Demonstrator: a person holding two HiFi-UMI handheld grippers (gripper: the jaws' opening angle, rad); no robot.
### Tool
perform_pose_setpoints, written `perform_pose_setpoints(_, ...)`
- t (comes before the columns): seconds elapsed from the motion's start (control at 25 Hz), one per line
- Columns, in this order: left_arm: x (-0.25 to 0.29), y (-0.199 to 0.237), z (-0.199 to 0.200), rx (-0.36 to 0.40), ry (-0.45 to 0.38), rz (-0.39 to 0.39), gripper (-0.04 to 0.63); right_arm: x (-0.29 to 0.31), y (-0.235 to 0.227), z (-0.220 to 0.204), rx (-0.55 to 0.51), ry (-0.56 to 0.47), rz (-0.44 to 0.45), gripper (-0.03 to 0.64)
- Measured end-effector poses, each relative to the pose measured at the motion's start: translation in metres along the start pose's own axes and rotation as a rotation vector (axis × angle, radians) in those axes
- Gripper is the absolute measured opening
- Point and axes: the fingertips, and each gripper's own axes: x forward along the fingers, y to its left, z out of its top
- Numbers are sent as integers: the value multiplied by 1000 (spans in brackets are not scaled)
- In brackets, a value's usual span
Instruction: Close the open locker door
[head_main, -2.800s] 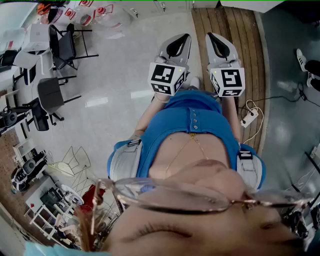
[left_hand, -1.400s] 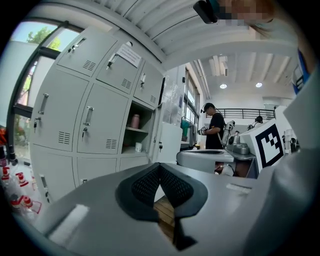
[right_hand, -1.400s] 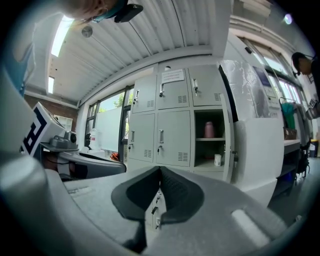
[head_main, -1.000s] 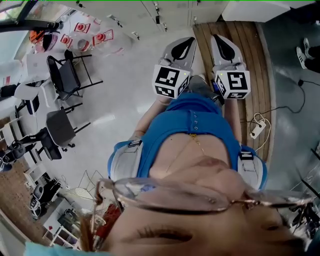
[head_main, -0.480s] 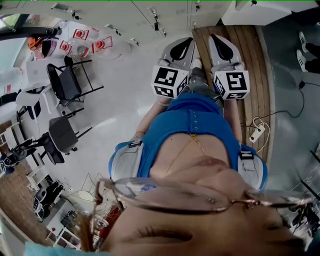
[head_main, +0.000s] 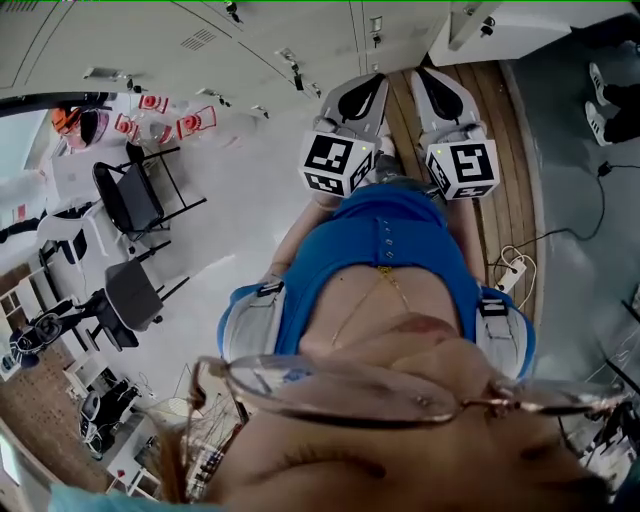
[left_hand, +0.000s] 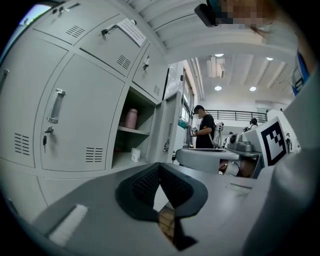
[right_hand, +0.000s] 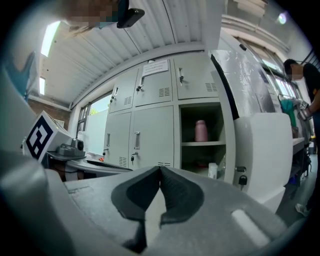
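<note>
While the person is facing the locker bank (right_hand: 150, 135), both tools are riding out in front, side by side. Left gripper (left_hand: 160, 169) is showing its jaws pressed together with nothing between them. Right gripper (right_hand: 160, 174) is doing the same, pads meeting, empty. Neither is touching anything.

Now the target: the open locker door (right_hand: 262, 150) is standing out from the bank, ahead and off to the right of the right gripper's nose, well apart from it. It's showing as a pale panel with its long axis upright, swung out on the right side of the open compartment (right_hand: 202, 142), with a key (right_hand: 243, 180) dangling low near its edge. In the left gripper view it's appearing nearly edge-on, just right of the opening.

Inside, a pink bottle (right_hand: 201, 131) is sitting on the shelf and a small white carton (right_hand: 213, 171) is standing below it. Both are set back, so I'm judging they aren't blocking the swing. The right gripper is looking like the nearer one, so I'm expecting the push to come from that side, sweeping the panel leftward toward the bank.
</note>
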Motion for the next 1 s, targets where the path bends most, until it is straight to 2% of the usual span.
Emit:
perform_pose_setpoints(0.28,47,5,16,11,-7,11,-2,25,-42,10,-2,-15,25,2)
perform_pose_setpoints(0.76,93,11,15,-8,2,33,-2,32,-77,15,-49,-30,123,2)
perform_pose_setpoints(1.0,111,11,9,-2,12,42,-2,13,-109,22,-100,-52,101,2)
